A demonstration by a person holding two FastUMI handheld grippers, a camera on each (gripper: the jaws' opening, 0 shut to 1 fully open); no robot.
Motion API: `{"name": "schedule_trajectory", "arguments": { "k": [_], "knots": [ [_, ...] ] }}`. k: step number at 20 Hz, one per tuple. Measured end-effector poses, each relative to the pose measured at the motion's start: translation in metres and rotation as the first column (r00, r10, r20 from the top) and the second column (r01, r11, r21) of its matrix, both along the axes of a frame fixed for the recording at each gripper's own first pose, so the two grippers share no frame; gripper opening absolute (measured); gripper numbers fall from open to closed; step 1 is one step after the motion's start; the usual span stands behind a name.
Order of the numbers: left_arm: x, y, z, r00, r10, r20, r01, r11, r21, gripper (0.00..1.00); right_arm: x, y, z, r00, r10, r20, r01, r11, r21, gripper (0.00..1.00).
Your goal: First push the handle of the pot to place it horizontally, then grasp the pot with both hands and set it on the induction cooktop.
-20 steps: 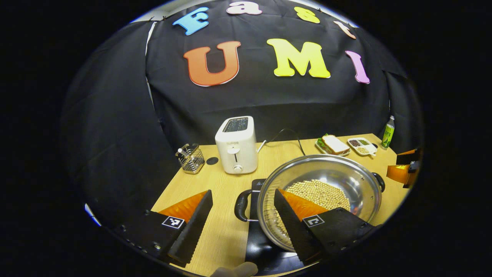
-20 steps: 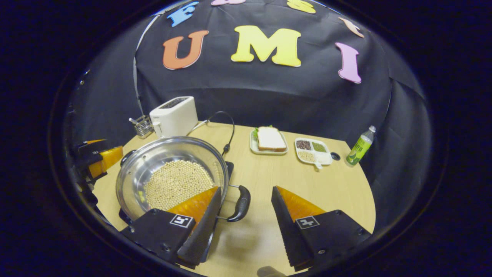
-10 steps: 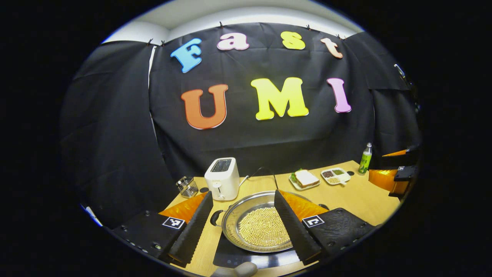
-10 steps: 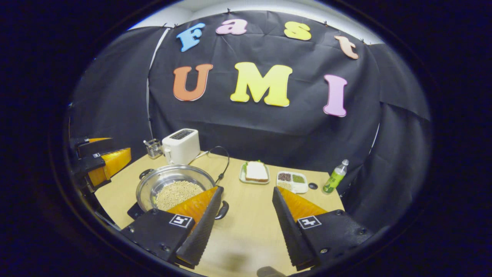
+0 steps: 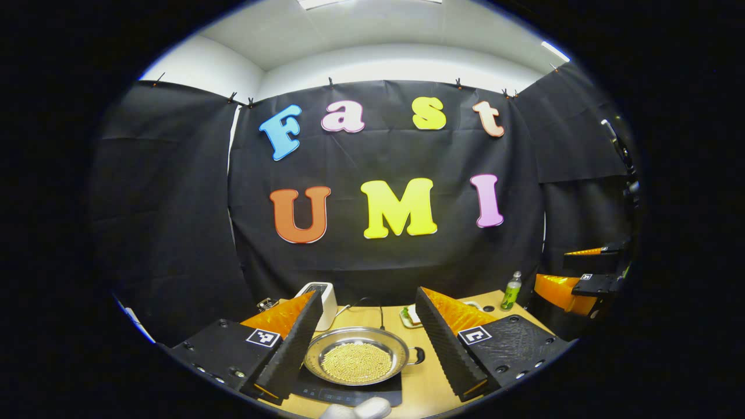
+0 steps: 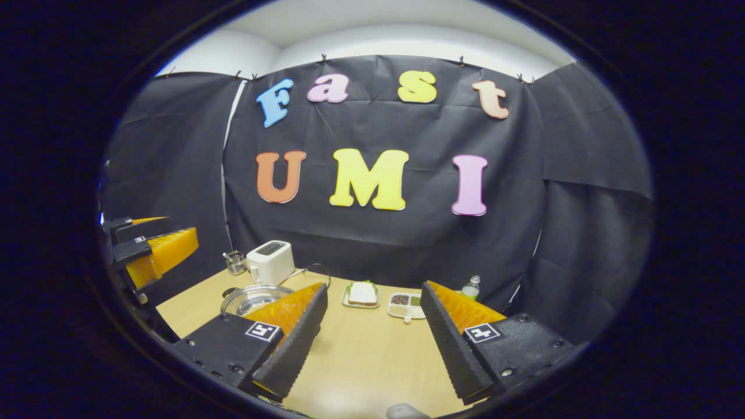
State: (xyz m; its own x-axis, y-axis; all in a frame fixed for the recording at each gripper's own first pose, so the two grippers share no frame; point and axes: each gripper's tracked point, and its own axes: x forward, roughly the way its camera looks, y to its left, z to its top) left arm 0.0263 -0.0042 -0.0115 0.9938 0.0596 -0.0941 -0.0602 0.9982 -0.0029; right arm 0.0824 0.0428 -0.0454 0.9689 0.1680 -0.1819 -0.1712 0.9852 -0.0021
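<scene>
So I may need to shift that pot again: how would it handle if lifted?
The pot on the cooktop looks like wide, rigid steel. Its loose beans would probably slide if it tilts, so lifting by one handle seems risky.

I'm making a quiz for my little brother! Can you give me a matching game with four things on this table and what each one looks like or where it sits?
Things:
1. pot
2. toaster
3. bottle
4. sandwich

Clues:
A. white, by the back wall
B. green, at the table's far right
C. lies on a small plate
D. holds yellow beans, sits on the induction cooktop

Pairs: 1-D, 2-A, 3-B, 4-C
</scene>
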Motion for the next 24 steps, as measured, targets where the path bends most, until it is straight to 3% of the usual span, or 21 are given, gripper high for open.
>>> {"name": "schedule_trajectory", "arguments": {
  "k": [3,9,13,24],
  "knots": [
    [-0.011,-0.019,0.024,0.999,-0.014,0.035,0.015,0.999,-0.046,0.96,-0.018,-0.029,0.028,0.999,-0.027,0.047,0.025,0.999,0.035,1.0],
    [-0.019,-0.034,0.033,0.999,-0.014,0.036,0.016,0.999,-0.051,0.96,-0.046,-0.063,0.061,0.992,-0.061,0.107,0.055,0.996,0.064,1.0],
    [-0.02,-0.034,0.04,0.999,-0.02,0.034,0.022,0.997,-0.079,0.97,-0.057,-0.072,0.064,0.99,-0.084,0.114,0.075,0.994,0.078,1.0],
    [-0.019,-0.041,0.041,0.999,-0.042,0.018,0.043,0.998,-0.052,0.96,-0.07,-0.086,0.07,0.984,-0.132,0.123,0.123,0.99,0.074,1.0]
  ]
}}
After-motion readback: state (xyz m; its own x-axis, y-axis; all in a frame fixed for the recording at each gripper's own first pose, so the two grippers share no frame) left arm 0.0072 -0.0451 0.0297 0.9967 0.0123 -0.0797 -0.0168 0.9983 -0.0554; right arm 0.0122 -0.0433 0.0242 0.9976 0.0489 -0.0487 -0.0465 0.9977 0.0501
